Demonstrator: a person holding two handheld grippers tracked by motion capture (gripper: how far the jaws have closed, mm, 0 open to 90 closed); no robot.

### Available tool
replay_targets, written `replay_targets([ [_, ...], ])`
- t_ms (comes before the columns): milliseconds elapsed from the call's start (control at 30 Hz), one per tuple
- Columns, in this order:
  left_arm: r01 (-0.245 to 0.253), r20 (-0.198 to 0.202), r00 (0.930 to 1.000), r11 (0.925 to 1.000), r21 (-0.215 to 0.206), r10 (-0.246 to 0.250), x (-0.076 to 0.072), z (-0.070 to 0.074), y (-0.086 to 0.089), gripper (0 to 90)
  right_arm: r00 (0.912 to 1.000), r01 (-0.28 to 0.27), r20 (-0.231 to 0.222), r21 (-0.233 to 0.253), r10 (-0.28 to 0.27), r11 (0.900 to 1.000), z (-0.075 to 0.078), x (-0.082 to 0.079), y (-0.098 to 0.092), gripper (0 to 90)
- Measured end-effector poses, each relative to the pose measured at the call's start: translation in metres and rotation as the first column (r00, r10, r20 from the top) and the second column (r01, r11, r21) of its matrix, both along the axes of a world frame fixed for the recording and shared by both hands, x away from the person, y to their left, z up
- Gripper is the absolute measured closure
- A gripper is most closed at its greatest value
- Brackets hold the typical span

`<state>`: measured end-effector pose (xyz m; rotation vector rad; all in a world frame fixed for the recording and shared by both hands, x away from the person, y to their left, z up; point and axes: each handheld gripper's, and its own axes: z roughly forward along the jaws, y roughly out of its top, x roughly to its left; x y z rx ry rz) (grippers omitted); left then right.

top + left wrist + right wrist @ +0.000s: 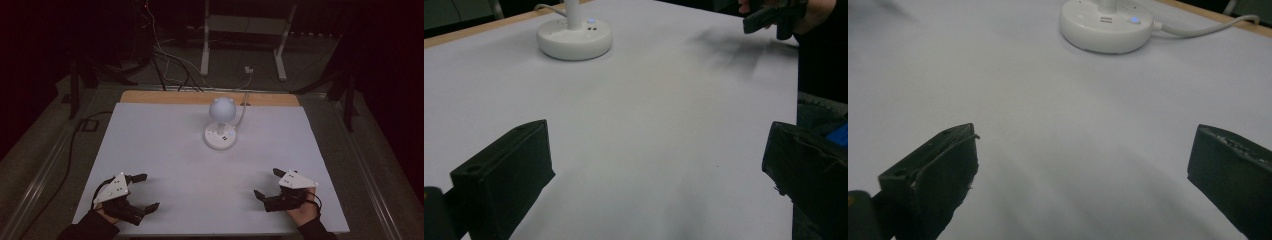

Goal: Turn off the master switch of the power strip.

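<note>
A white table (165, 150) fills my working area, dim room beyond it, and nothing on the sheet has been handled as far as I can judge. The desk lamp (220, 122) stands at the far centre of the table, well apart from both of my tools, its round base (574, 37) flat on the sheet and its globe-shaped head (222, 107) directly above on a short stem. I read its long axis as upright, base to head, with the head tilted slightly toward the far edge; its white cable (1208, 27) trails off the far side, and the small buttons with a blue light (1134, 20) face my near side.

My left gripper (141, 191) rests at the near left corner, jaws spread wide with bare table between them. My right gripper (266, 183) rests at the near right, jaws equally wide and holding nothing; it also appears at the far right corner of the left gripper view (774, 17).

In my judgement the work is at its very start: no reach is under way, no contact made. What remains is everything, beginning with carrying one gripper forward across the open sheet to the base, where the buttons sit, or to the stem.
</note>
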<state>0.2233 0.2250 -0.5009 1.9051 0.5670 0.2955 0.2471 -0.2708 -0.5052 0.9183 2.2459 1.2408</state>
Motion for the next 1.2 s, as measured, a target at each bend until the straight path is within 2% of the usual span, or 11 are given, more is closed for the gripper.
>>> replay_targets([
  [200, 0.001, 0.004, 1.0000, 1.0000, -0.006, -0.001, -0.001, 0.001, 0.000, 0.4, 0.9999, -0.011, 0.009, -0.039, 0.012, 0.999, 0.000, -0.002, 0.004, 0.0],
  [267, 0.002, 0.002, 1.0000, 1.0000, -0.007, -0.002, 0.000, 0.001, 0.000, 0.4, 0.9998, -0.018, 0.007, -0.043, 0.018, 0.999, 0.000, -0.002, 0.005, 0.0],
  [400, 0.000, -0.004, 1.0000, 1.0000, -0.003, 0.000, 0.000, 0.000, 0.000, 0.3, 0.9996, -0.027, 0.000, -0.018, 0.027, 0.999, 0.001, -0.003, 0.007, 0.0],
  [467, 0.000, -0.003, 1.0000, 1.0000, -0.006, 0.000, 0.000, 0.000, -0.001, 0.4, 0.9997, -0.020, 0.012, -0.028, 0.020, 0.999, 0.001, -0.004, 0.007, 0.0],
  [833, 0.008, -0.007, 0.9999, 0.9998, -0.016, -0.009, 0.000, 0.000, -0.001, 0.4, 0.9986, 0.011, -0.051, -0.036, -0.013, 0.999, 0.007, -0.007, 0.015, 0.0],
  [900, 0.009, -0.011, 0.9999, 0.9998, -0.016, -0.009, 0.000, 0.000, -0.002, 0.4, 0.9971, 0.010, -0.075, -0.012, -0.011, 1.000, 0.009, -0.006, 0.015, 0.0],
  [1000, 0.010, -0.011, 0.9999, 0.9998, -0.015, -0.010, 0.000, 0.000, -0.002, 0.4, 0.9970, 0.016, -0.076, -0.020, -0.018, 1.000, 0.014, -0.007, 0.016, 0.0],
  [1067, 0.010, -0.013, 0.9999, 0.9998, -0.020, -0.010, 0.000, 0.000, -0.002, 0.4, 0.9956, 0.016, -0.092, 0.005, -0.016, 1.000, 0.019, -0.006, 0.015, 0.0],
  [1200, 0.006, -0.016, 0.9999, 0.9998, -0.018, -0.007, 0.000, 0.000, -0.002, 0.4, 0.9951, 0.031, -0.094, 0.026, -0.029, 0.999, 0.029, -0.006, 0.015, 0.0],
])
